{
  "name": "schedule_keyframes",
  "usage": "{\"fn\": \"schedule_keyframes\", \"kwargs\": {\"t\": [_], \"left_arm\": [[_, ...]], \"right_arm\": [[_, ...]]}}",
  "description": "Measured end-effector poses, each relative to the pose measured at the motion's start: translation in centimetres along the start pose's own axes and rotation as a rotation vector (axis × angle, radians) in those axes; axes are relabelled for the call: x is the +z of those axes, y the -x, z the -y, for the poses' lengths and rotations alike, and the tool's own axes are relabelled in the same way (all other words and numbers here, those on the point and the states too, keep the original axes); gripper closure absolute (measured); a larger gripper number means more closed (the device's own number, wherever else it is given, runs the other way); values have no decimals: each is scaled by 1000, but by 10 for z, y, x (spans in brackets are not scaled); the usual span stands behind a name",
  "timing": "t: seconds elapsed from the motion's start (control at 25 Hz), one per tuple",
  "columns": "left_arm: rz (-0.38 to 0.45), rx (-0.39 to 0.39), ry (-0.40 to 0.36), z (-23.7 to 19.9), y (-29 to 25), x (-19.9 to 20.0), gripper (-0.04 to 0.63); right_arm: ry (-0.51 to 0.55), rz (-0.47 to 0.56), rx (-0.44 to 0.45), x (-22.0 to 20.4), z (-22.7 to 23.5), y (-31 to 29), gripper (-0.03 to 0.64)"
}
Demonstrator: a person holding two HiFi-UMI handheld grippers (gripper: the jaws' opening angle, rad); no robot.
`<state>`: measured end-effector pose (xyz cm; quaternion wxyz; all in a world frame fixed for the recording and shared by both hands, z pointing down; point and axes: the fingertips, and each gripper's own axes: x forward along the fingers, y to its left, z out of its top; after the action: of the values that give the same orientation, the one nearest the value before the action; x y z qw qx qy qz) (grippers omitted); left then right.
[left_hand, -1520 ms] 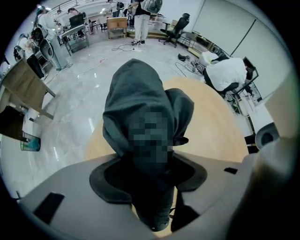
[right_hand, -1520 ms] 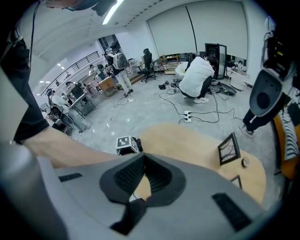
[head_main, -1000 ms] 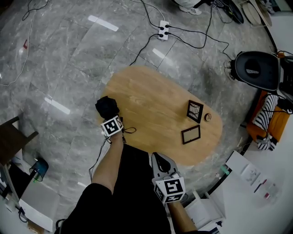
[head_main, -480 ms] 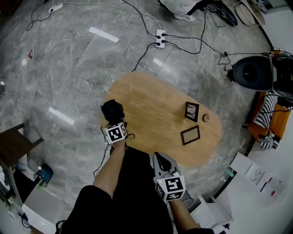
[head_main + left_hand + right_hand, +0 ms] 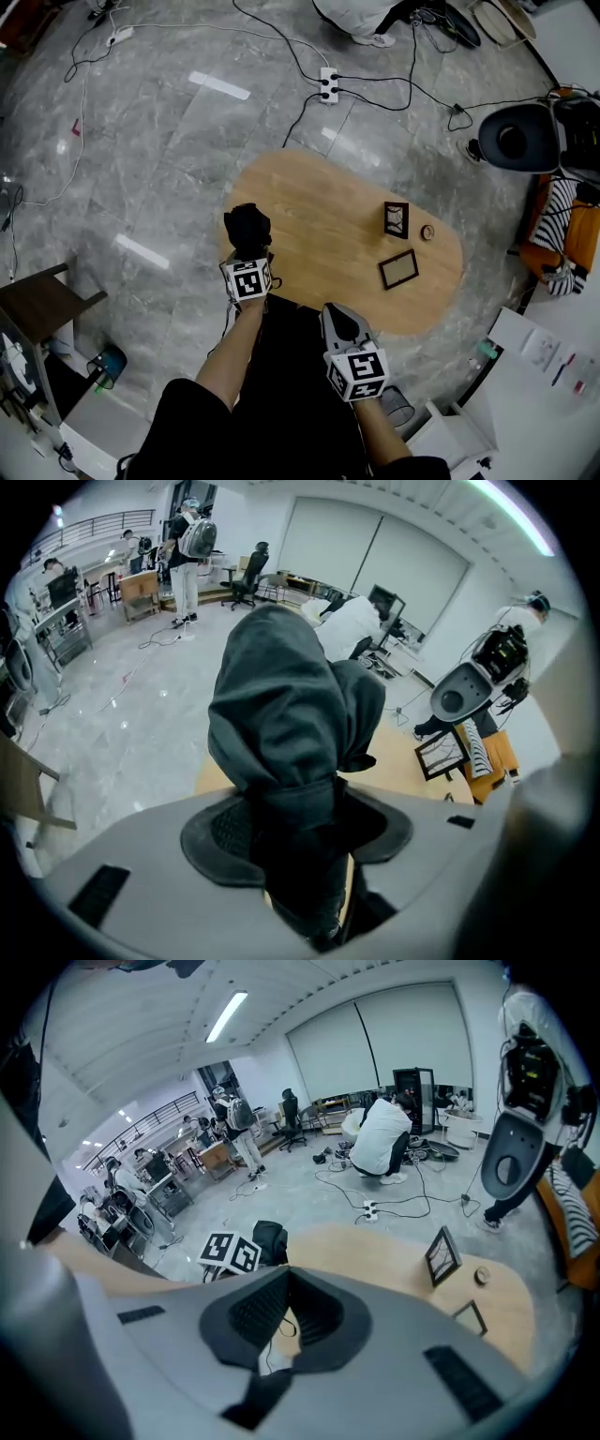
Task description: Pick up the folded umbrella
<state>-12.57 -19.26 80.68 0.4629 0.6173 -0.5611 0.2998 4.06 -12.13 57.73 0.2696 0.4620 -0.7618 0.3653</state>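
The folded umbrella (image 5: 247,228) is a black bundle of fabric held over the left end of the oval wooden table (image 5: 328,216). My left gripper (image 5: 249,253) is shut on its lower part. In the left gripper view the umbrella (image 5: 281,705) stands up between the two pads, and the left gripper (image 5: 295,810) clamps its handle end. A thin strap hangs below the gripper. My right gripper (image 5: 337,317) hovers off the table's near edge, away from the umbrella. In the right gripper view its jaws (image 5: 286,1279) meet at the tips with nothing between them.
Two dark picture frames, one upright (image 5: 396,219) and one lying flat (image 5: 398,269), and a small round object (image 5: 427,232) sit on the table's right half. A power strip (image 5: 327,82) with cables lies on the floor beyond. A black round seat (image 5: 516,139) stands at the right.
My left gripper has risen with the umbrella in it and rolled at the wrist; its marker cube now faces differently. My right gripper has shifted only slightly.
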Motion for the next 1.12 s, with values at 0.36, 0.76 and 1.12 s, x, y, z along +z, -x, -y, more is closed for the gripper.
{"fn": "schedule_keyframes", "kwargs": {"t": [0.36,0.76,1.12], "left_arm": [[78,-45,-110,22,60,17,371],[208,-127,-166,73,135,49,371],[284,-190,-320,125,199,48,371]], "right_arm": [[-11,73,7,13,2,26,606],[-9,145,20,18,9,58,606],[-26,243,45,24,16,97,606]]}}
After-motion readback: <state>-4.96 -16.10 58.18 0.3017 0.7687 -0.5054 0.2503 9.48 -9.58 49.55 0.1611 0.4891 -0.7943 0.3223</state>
